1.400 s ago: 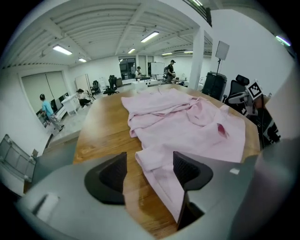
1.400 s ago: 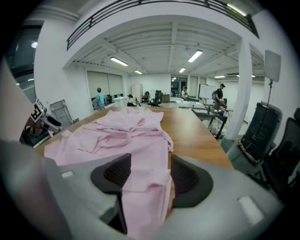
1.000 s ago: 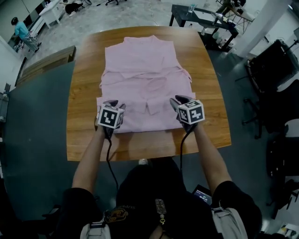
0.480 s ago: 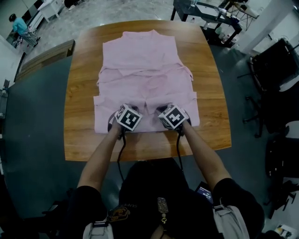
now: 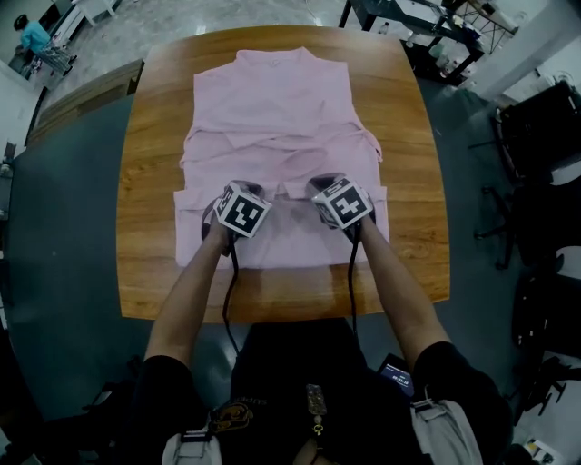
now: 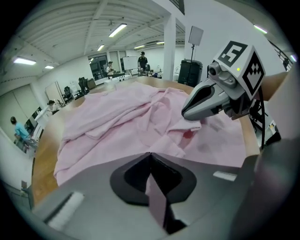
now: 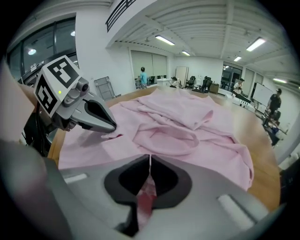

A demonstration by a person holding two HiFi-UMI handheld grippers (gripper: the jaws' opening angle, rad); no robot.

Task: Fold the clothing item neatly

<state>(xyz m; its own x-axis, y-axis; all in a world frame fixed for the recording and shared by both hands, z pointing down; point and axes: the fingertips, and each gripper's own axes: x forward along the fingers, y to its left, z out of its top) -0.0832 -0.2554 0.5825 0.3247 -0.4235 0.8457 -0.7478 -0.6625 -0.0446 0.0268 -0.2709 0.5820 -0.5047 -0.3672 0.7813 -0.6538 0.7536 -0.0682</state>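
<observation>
A pink shirt [image 5: 272,100] lies spread flat on the wooden table [image 5: 150,191], collar end near me, with its sleeves folded across the middle. My left gripper [image 5: 238,192] and right gripper [image 5: 329,189] sit side by side on the shirt's near part, either side of the collar. In the left gripper view the left gripper [image 6: 151,154] is shut, with a pinch of pink cloth [image 6: 157,206] between its jaws. The right gripper [image 7: 150,157] is likewise shut on a pinch of the shirt [image 7: 145,197]. Each gripper view also shows the other gripper's tip resting on the fabric [image 6: 187,114] [image 7: 110,126].
Bare wood rims the shirt on the left, the right and along the table's near edge [image 5: 290,304]. Dark desks [image 5: 408,18] stand beyond the far right corner and black chairs [image 5: 545,136] at the right. A person [image 5: 36,36] stands far off at the upper left.
Both grippers have moved from the shirt's near corners inward toward each other and a little farther onto the shirt, beside the collar. Their cubes have rolled.
</observation>
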